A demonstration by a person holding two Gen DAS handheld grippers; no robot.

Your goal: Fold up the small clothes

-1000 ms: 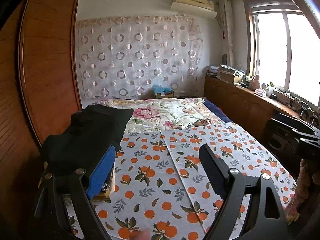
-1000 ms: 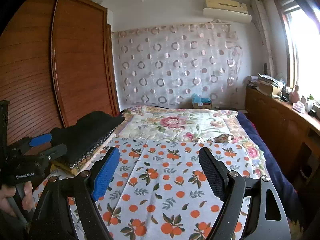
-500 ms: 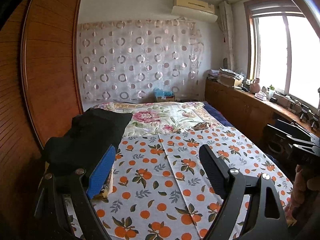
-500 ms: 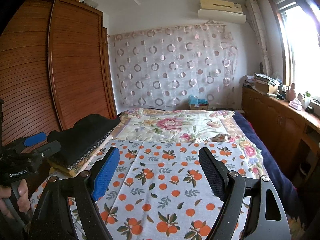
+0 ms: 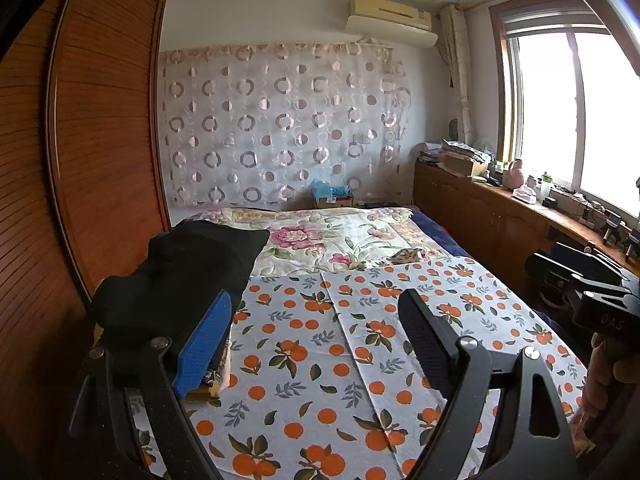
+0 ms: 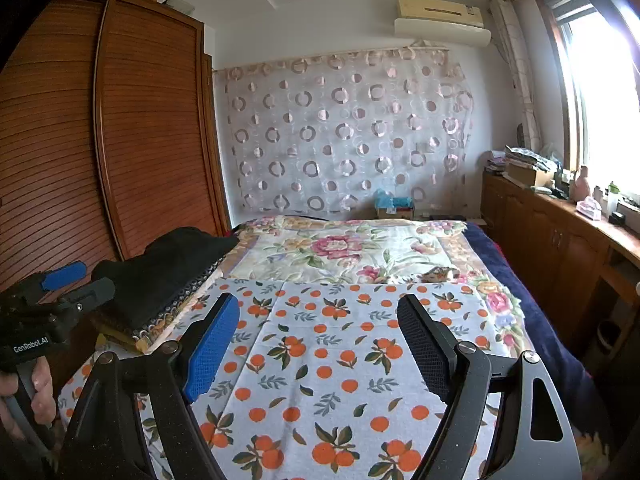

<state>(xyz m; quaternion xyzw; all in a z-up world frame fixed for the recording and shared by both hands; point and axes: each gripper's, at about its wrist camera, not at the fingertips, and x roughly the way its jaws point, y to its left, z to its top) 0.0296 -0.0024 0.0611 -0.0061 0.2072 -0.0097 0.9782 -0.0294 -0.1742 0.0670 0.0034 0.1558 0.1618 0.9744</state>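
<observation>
A stack of folded clothes with a black garment point(image 5: 184, 276) on top lies at the bed's left edge; it also shows in the right wrist view point(image 6: 168, 268). A small patterned cloth point(image 5: 408, 256) lies farther back on the floral quilt, also in the right wrist view point(image 6: 438, 274). My left gripper point(image 5: 316, 340) is open and empty, held above the orange-print sheet point(image 5: 360, 360) beside the stack. My right gripper point(image 6: 320, 344) is open and empty above the same sheet point(image 6: 332, 380). Each gripper shows at the edge of the other's view.
A wooden wardrobe point(image 6: 100, 160) stands along the left of the bed. A low wooden cabinet point(image 5: 480, 216) with clutter runs under the window on the right. A circle-print curtain point(image 6: 340, 132) hangs at the far wall.
Both grippers have tilted upward and drawn back a little, so the bed sits lower in both views. Both stay open and empty.
</observation>
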